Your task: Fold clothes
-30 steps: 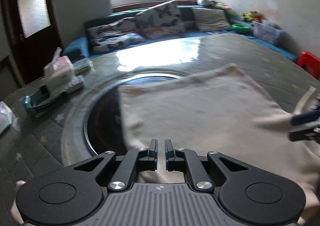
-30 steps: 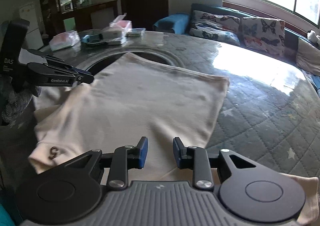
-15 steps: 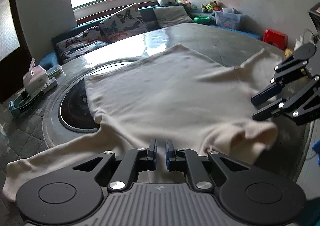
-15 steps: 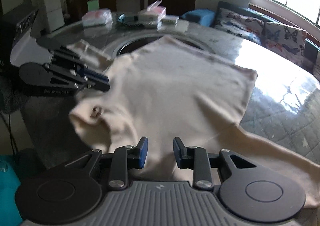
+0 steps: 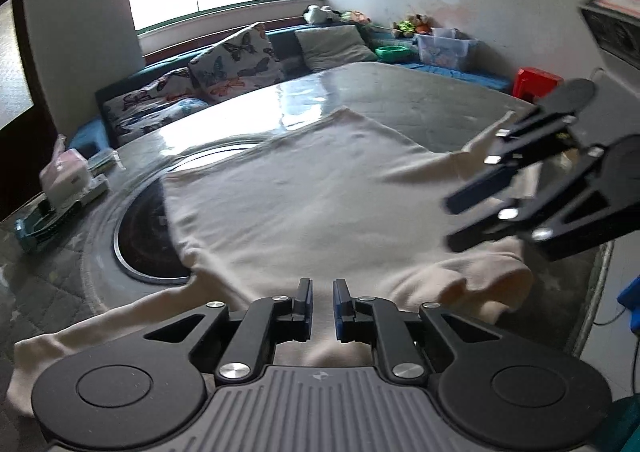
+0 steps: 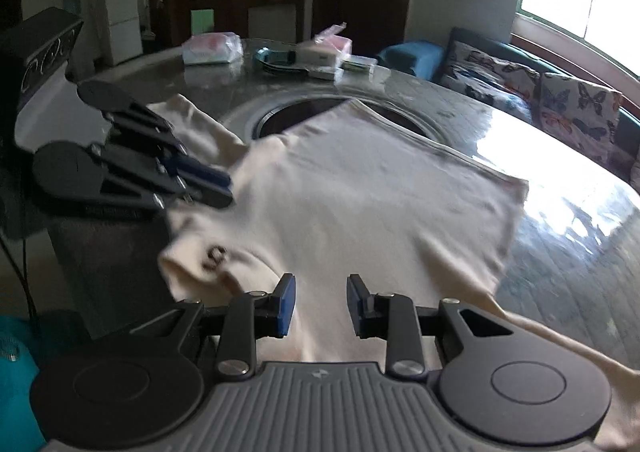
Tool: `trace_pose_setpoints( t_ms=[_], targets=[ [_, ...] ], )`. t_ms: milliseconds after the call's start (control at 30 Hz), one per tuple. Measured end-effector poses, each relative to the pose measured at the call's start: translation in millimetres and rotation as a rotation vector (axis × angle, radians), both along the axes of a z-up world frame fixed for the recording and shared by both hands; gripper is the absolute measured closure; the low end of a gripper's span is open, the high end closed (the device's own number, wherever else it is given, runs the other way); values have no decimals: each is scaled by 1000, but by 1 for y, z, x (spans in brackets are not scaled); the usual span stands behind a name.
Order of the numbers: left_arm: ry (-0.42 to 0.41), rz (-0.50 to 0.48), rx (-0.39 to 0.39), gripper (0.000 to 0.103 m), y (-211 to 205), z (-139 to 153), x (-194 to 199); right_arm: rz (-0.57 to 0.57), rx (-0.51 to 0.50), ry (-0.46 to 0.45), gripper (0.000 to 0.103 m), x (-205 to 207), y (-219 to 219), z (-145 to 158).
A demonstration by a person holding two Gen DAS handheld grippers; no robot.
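Note:
A cream long-sleeved shirt [image 5: 300, 204] [image 6: 380, 204] lies spread on the round table [image 5: 400, 92], with its bunched collar [image 6: 216, 254] at the near edge. One sleeve [image 5: 100, 336] trails to the left under my left gripper [image 5: 322, 304]. That gripper's jaws stand a narrow slit apart and are opening; I see no cloth pinched between them. In the right wrist view the left gripper [image 6: 226, 188] hovers by the shirt's shoulder. My right gripper [image 6: 320, 304] [image 5: 450, 224] hangs above the collar area, open with nothing between its pads.
A dark round inset [image 5: 140, 228] sits in the table's middle, partly under the shirt. Tissue packs and boxes [image 6: 320, 52] stand at the table's far side. A sofa with butterfly cushions [image 5: 236, 60] runs under the window. The table edge [image 5: 592, 292] drops off near the collar.
Both views have swung round, so the sleeves and bunched collar now show. Both grippers have shifted sideways along the shirt's collar end. The left jaws have parted slightly.

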State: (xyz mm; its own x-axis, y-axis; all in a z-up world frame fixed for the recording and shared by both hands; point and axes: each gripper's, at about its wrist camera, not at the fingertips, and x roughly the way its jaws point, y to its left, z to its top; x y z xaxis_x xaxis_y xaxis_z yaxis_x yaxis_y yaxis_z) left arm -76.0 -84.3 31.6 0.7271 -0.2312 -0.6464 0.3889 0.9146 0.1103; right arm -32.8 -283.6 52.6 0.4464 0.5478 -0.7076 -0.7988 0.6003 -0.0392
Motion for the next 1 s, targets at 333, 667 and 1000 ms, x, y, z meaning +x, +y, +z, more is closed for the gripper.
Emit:
trace_pose_setpoints(
  t_ms=[333, 667, 1000],
  targets=[
    [35, 0, -57, 89, 8, -8, -5, 88, -29, 44, 75, -10, 19, -14],
    [64, 208, -113, 87, 57, -11, 18, 64, -27, 63, 70, -3, 18, -16],
    [49, 283, -173, 87, 89, -5, 12, 58, -32, 73, 67, 0, 17, -18]
  ],
)
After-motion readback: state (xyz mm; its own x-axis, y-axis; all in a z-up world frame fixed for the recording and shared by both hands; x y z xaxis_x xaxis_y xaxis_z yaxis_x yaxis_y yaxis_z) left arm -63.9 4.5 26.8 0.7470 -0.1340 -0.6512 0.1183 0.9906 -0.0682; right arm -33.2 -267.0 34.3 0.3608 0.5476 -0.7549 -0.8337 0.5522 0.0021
